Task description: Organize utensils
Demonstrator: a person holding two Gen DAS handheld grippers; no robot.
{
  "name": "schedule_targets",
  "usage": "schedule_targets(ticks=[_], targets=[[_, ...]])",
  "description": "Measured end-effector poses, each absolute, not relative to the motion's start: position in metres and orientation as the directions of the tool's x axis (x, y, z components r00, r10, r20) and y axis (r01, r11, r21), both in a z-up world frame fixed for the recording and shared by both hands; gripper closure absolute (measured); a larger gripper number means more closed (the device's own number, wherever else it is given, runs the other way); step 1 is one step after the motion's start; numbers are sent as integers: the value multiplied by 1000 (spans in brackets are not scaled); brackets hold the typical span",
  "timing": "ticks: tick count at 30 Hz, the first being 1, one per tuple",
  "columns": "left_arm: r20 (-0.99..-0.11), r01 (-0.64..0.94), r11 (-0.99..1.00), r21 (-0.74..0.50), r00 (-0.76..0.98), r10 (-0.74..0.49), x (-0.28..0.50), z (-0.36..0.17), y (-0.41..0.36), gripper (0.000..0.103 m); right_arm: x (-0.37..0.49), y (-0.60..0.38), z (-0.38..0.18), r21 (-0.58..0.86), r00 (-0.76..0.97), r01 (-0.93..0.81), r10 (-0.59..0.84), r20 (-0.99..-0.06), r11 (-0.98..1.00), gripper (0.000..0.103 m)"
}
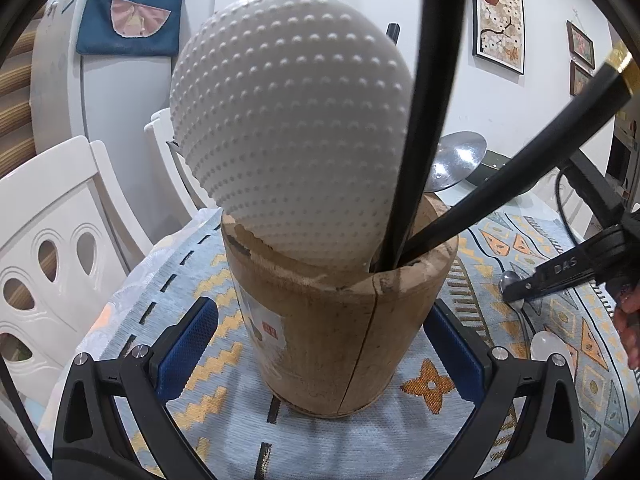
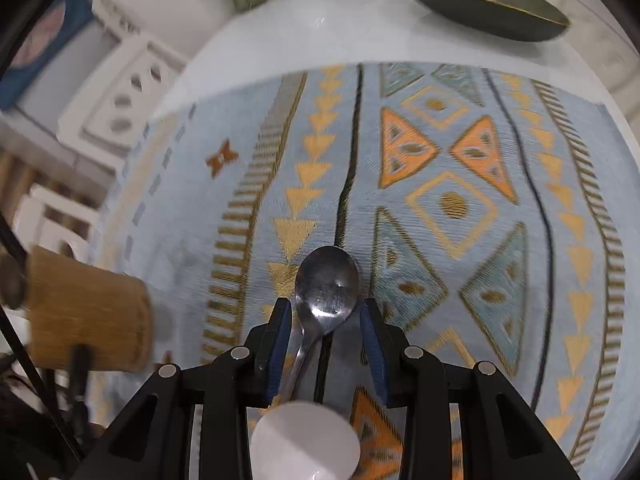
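Item: metal spoon [image 2: 326, 286], lying on patterned mat [image 2: 460, 208], right of wooden holder [image 1: 340, 320].
My right gripper [image 2: 326, 316], part-open, straddles its neck ungripped; I'd centre, then close. Left gripper [image 1: 320, 344] brackets the holder, contact unclear.

The dimpled white rice paddle [image 1: 288, 128] hides the far rim of the cracked wooden utensil holder [image 1: 340, 332], and its handle is lost inside, as are the lower ends of the two black handles [image 1: 430, 120]. Beside that holder, the small steel spoon [image 2: 326, 284] has its stem hidden under the right claw [image 2: 326, 320]. A round white thing [image 2: 306, 440] runs off the bottom edge. The holder itself is smeared by motion blur at the left.
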State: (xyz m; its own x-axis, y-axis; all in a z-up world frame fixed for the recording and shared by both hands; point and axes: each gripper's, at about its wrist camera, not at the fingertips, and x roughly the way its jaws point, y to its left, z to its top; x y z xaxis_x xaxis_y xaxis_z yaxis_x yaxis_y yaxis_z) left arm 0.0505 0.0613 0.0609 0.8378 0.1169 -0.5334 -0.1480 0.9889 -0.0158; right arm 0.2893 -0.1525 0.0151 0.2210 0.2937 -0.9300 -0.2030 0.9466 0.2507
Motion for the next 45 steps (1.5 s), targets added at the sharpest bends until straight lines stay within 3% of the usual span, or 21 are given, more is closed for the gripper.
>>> schedule_targets(ticks=[6, 7, 8, 10, 15, 25, 37, 45], targets=[[-547, -145, 989, -22, 830, 109, 55, 59, 65, 0, 290, -140, 14, 133, 263, -284, 211, -942, 949, 71], [-549, -144, 989, -23, 829, 108, 57, 59, 67, 0, 289, -139, 16, 127, 262, -293, 208, -942, 948, 77], [-550, -144, 989, -23, 828, 108, 58, 59, 67, 0, 288, -140, 18, 136, 266, -293, 217, -939, 946, 92], [-553, -144, 989, -23, 826, 107, 59, 58, 68, 0, 289, -141, 25, 198, 245, -280, 269, -931, 939, 99], [-556, -145, 989, -22, 824, 108, 61, 57, 71, 0, 282, -134, 34, 295, 167, -313, 358, -919, 903, 100], [-557, -141, 990, -29, 824, 101, 60, 57, 71, 0, 288, -99, 13, 292, 45, -359, 329, -943, 887, 99], [-553, -142, 990, -22, 826, 106, 58, 58, 72, 0, 303, -105, 2, 390, 34, -248, 410, -911, 887, 99], [-542, -145, 989, -15, 832, 114, 54, 61, 66, 0, 300, -95, 4, 358, 34, -278, 382, -924, 891, 99]])
